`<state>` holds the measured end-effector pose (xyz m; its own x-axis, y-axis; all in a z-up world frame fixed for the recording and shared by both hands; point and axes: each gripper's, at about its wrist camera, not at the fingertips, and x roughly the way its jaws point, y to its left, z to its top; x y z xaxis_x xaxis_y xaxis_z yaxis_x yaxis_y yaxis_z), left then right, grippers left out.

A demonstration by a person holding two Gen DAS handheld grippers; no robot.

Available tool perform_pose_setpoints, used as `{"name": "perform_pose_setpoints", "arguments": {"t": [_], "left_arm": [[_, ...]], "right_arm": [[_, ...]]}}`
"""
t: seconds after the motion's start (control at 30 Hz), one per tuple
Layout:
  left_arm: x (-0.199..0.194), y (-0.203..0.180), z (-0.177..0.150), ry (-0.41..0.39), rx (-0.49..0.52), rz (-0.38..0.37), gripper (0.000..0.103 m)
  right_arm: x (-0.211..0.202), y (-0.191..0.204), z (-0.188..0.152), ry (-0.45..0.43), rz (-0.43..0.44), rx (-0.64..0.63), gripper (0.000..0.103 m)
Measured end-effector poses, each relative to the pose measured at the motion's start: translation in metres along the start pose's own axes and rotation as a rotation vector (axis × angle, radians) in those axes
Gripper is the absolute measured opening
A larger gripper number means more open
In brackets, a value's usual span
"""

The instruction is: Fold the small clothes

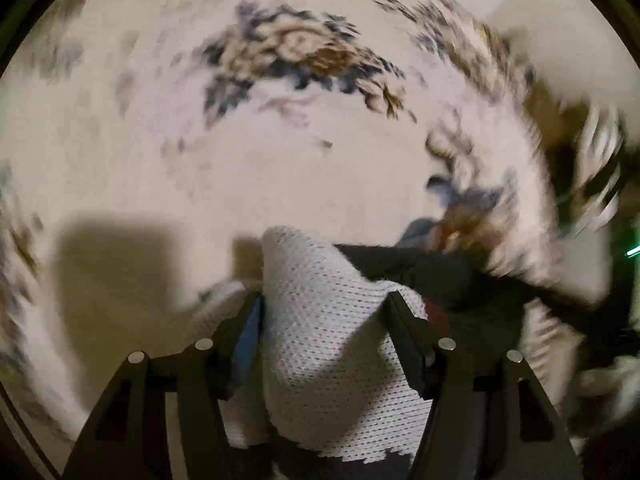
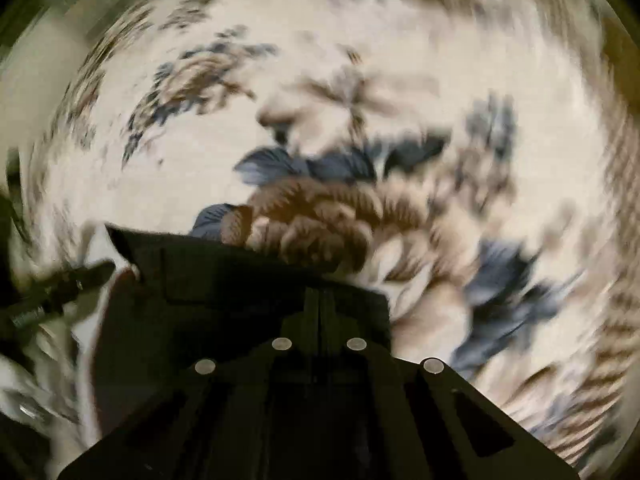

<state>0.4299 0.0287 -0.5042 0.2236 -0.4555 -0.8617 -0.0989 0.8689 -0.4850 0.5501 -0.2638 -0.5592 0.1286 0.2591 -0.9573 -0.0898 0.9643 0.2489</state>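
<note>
A small dark garment (image 1: 420,272) with a white mesh lining (image 1: 312,264) lies on a flowered rug. In the left wrist view a thick bunch of the mesh fills the gap between the fingers of my left gripper (image 1: 325,300), which is shut on it, jaws held apart by the cloth. The bunch rises past the fingertips. The dark cloth runs off to the right. In the right wrist view my right gripper (image 2: 320,300) is shut, fingers together, on the edge of the dark garment (image 2: 208,272). A strip of white lining (image 2: 86,332) shows at its left. Both views are blurred.
The cream rug (image 1: 280,152) with blue and brown flowers (image 2: 320,208) fills both views. A blurred striped thing (image 1: 600,168) and a green light (image 1: 632,252) sit at the right edge. A dark, narrow object (image 2: 60,288) enters the right wrist view from the left.
</note>
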Motion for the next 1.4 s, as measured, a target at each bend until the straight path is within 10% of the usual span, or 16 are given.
{"name": "perform_pose_setpoints", "arguments": {"t": [0.1, 0.23, 0.3, 0.43, 0.47, 0.6, 0.97, 1.07, 1.23, 1.4], "left_arm": [[-0.023, 0.011, -0.008, -0.012, -0.058, -0.143, 0.060], [-0.034, 0.017, -0.022, -0.003, -0.105, -0.284, 0.067], [-0.028, 0.010, -0.022, 0.005, -0.082, -0.263, 0.067], [-0.015, -0.013, -0.020, -0.038, 0.031, -0.218, 0.060], [-0.014, -0.016, -0.020, -0.050, 0.060, -0.198, 0.037], [-0.036, -0.015, -0.030, -0.133, 0.089, -0.170, 0.030], [-0.049, 0.046, -0.044, -0.167, -0.169, -0.170, 0.030], [-0.058, 0.044, -0.045, -0.151, -0.189, -0.234, 0.040], [-0.086, 0.050, -0.058, -0.183, -0.219, -0.310, 0.071], [-0.063, 0.050, -0.075, -0.106, -0.223, -0.300, 0.071]], "right_arm": [[-0.015, -0.020, -0.002, 0.011, 0.130, 0.093, 0.005], [-0.026, -0.044, -0.023, 0.005, 0.261, 0.150, 0.081], [-0.017, -0.053, -0.035, 0.044, 0.350, 0.180, 0.093], [0.018, -0.048, -0.045, 0.145, 0.385, 0.187, 0.093], [0.022, -0.046, -0.044, 0.136, 0.378, 0.184, 0.093], [0.015, -0.037, -0.045, 0.072, 0.352, 0.158, 0.032], [-0.006, 0.005, -0.034, 0.055, 0.316, 0.003, 0.024], [-0.004, 0.009, -0.030, 0.102, 0.280, -0.039, 0.031], [-0.008, -0.020, -0.041, 0.107, 0.352, 0.022, 0.099], [0.009, -0.052, -0.057, 0.154, 0.398, 0.108, 0.099]]}}
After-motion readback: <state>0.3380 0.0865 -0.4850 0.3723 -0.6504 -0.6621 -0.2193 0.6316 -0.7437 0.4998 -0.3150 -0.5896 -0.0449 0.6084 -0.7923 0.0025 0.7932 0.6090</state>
